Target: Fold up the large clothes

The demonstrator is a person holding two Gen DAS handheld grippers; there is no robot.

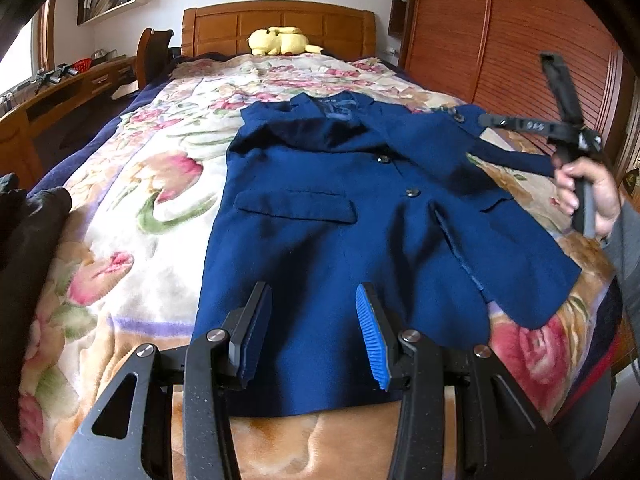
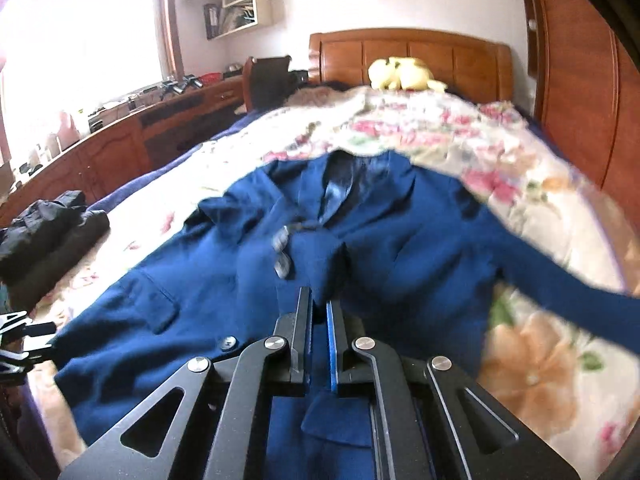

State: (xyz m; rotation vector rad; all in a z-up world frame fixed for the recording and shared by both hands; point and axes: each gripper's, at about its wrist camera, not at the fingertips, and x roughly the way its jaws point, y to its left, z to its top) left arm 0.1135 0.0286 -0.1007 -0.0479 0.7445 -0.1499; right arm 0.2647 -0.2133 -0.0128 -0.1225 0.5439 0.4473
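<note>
Left wrist view first: the left gripper (image 1: 314, 320) hangs over the near hem of a navy jacket (image 1: 320, 232), jaws parted with nothing between them, so it's let go. The jacket lies front-up on a floral blanket (image 1: 132, 208) covering the bed, collar pointing away from the tool toward the wooden headboard (image 1: 280, 26), where a yellow plush toy (image 1: 280, 41) sits. Plenty of bare blanket to the tool's left; a dark bundle of clothes (image 1: 32, 220) sits at that far left edge. A wooden wardrobe (image 1: 512, 40) runs close along the right side, so less room there. Off to the right, a hand (image 1: 588, 196) holds the right gripper (image 1: 486, 120) raised at the jacket's sleeve (image 1: 512, 156).

Right wrist view: the right gripper (image 2: 319, 312) has its jaws pinched nearly together on a fold of jacket (image 2: 200, 280) cloth that rises up between them. The picture is blurred, so the sleeve (image 2: 560, 280) trailing off to the tool's right is smeary. Only this view shows the bright window (image 2: 80, 40) and a long wooden dresser (image 2: 120, 140) down the left wall. The dark bundle (image 2: 52, 232) sits left of the tool here too.
</note>
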